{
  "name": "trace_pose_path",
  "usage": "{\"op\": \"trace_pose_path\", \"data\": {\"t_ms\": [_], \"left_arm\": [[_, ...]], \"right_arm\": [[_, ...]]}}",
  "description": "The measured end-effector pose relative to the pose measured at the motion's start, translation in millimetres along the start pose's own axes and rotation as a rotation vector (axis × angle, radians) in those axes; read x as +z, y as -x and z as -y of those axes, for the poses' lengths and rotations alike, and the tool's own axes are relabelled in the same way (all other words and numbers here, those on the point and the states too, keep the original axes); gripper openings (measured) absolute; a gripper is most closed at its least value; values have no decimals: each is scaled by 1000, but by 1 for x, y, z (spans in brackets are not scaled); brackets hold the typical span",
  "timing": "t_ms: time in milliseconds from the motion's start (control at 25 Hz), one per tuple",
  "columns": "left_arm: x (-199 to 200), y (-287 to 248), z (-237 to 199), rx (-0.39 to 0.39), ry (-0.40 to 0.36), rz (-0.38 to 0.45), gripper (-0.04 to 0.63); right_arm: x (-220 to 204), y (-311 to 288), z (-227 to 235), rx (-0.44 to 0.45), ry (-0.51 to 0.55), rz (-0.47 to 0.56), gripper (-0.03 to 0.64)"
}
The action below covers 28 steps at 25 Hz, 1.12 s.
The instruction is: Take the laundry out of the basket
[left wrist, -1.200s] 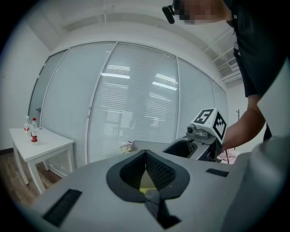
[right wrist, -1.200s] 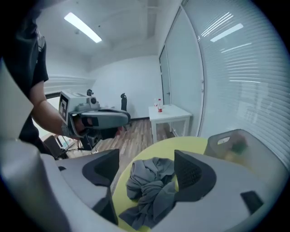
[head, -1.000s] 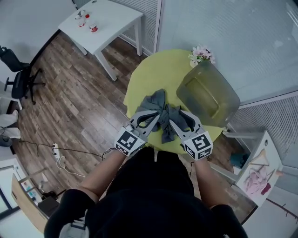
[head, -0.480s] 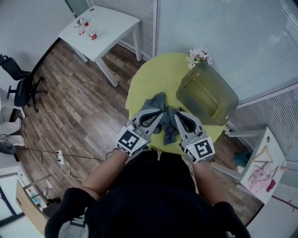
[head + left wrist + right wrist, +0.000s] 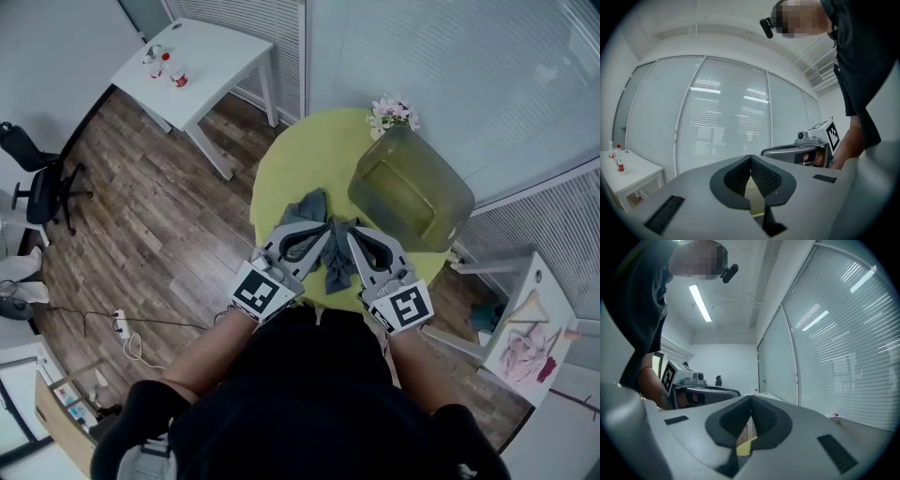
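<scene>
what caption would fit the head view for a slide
Left gripper and right gripper, both shut, flank grey laundry on the yellow table, basket beyond.

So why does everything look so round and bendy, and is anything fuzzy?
Head view: sharp and evenly lit, though the wide lens bows the floor around the table. Left gripper view: dark rounded corners, blinds curving. Right gripper view: same bulge, ceiling light glaring.
</scene>
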<state>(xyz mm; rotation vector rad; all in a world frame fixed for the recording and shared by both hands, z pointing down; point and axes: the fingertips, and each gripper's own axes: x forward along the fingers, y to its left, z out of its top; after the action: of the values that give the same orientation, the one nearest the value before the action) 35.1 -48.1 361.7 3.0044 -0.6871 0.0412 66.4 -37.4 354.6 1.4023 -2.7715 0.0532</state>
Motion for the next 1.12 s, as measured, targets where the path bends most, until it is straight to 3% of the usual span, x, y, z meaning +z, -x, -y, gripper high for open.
{"op": "trace_pose_path", "data": {"t_ms": [1120], "left_arm": [[5,-4,12,1,-27,3,11]], "right_arm": [[4,10,0,-6,-3,8,23]]}}
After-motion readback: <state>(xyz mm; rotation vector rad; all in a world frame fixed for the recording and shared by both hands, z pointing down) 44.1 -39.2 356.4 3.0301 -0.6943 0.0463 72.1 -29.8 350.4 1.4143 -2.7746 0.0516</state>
